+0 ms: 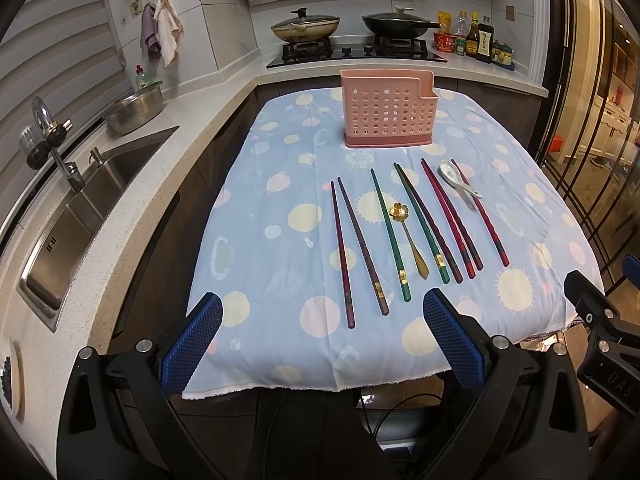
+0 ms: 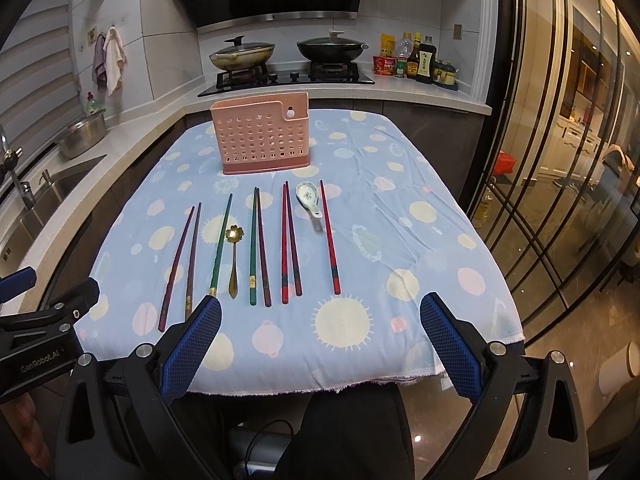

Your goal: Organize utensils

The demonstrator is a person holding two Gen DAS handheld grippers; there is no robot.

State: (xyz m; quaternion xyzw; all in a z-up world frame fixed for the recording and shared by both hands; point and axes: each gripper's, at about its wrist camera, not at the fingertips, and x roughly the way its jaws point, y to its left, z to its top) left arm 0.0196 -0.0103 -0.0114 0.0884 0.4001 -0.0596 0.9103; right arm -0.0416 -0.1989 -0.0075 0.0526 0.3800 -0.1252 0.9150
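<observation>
Eight chopsticks [image 1: 400, 236] lie side by side on the table [image 2: 400, 216], ahead of both pairs of jaws, with a small gold spoon [image 2: 233, 258] among them and a white ceramic spoon [image 2: 307, 197] near their far ends. The pink holder [image 2: 262, 136] stands upright beyond all of them, farther from the jaws, and I see nothing in it.

The left gripper [image 1: 322, 340] hangs wide open above the near edge of the table and holds nothing. The right gripper [image 2: 320, 340] is also wide open and empty, beside the left one.

I judge that the task is only at its start and the step in hand is the first pick. The thick ends of the chopsticks point toward the jaws, so these ends are the easiest place to take. The red chopstick [image 2: 329, 236] lies alone, a little apart from the pair [image 2: 289, 240] on its left, so the right jaws can go around it without touching a neighbour. It is better to lower the fingers on both sides of one stick, close at the thick end, and lift before turning it upright over the holder. A thin stick on cloth may roll or slip, so the closing should be slow.
</observation>
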